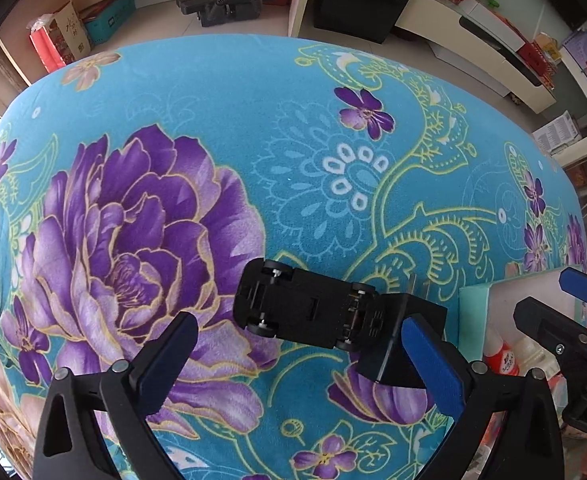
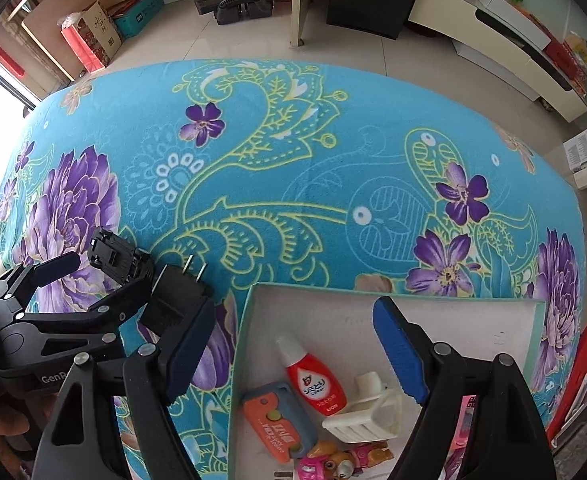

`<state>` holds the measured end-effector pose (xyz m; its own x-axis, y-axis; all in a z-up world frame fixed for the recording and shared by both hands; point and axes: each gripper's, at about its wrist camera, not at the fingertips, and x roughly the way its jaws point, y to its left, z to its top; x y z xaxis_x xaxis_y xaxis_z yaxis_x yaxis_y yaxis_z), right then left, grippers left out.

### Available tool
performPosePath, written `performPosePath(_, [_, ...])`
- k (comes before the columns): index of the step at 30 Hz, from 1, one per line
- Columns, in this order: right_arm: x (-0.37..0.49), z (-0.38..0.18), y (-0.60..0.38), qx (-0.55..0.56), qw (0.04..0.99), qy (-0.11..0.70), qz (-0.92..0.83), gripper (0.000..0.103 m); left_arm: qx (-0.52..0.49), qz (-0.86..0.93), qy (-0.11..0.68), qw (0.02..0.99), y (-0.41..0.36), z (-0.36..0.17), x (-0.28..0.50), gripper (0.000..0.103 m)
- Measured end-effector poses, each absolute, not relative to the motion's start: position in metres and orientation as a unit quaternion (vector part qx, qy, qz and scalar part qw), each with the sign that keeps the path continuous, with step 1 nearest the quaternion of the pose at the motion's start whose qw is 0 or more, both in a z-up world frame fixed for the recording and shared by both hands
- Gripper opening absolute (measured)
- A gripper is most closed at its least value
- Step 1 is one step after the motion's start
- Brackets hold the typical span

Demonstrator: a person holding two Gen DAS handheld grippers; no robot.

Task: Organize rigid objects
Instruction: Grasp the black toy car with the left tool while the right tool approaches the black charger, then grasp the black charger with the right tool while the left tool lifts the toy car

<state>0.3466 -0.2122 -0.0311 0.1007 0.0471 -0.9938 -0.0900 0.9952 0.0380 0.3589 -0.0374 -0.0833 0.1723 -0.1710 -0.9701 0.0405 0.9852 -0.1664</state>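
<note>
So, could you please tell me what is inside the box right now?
The box holds a red bottle, an orange cutter, a white plastic piece and a toy figure. The right claw covers the rest.

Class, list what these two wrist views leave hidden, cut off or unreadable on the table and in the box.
- Toy car, left view: lies wheels-up, so its body and colour are hidden.
- Plug adapter, left view: one side is behind the left tongs' finger.
- Box, right view: the bottom edge cuts off its near part; the right tongs cover part.
- Figures, right view: cut off, so their number is unclear.
</note>
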Motion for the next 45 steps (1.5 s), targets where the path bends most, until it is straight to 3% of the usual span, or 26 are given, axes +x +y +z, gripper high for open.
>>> performPosePath(9, [0.349,-0.028,-0.234,-0.006,0.742,0.670,0.034,0.082,-0.028,-0.045,0.624,0.779,-0.056,-0.083,0.376,0.100])
performPosePath(16, [0.347,-0.020,-0.235,-0.002,0.744,0.667,0.035,0.082,-0.056,-0.056,0.621,0.780,-0.054,-0.077,0.371,0.079])
performPosePath(19, [0.343,-0.015,-0.235,-0.004,0.745,0.666,0.035,0.082,-0.057,-0.051,0.626,0.776,-0.053,-0.079,0.370,0.065])
performPosePath(30, [0.345,-0.013,-0.218,-0.008,0.745,0.665,0.044,0.082,-0.068,-0.043,0.629,0.773,-0.018,-0.082,0.354,0.057])
performPosePath(41, [0.351,-0.025,-0.146,-0.021,0.736,0.670,0.097,0.082,-0.097,0.000,0.634,0.767,0.067,-0.087,0.342,0.057])
performPosePath(45, [0.353,-0.037,-0.124,-0.025,0.726,0.679,0.110,0.074,-0.106,0.009,0.643,0.759,0.092,-0.090,0.335,0.057])
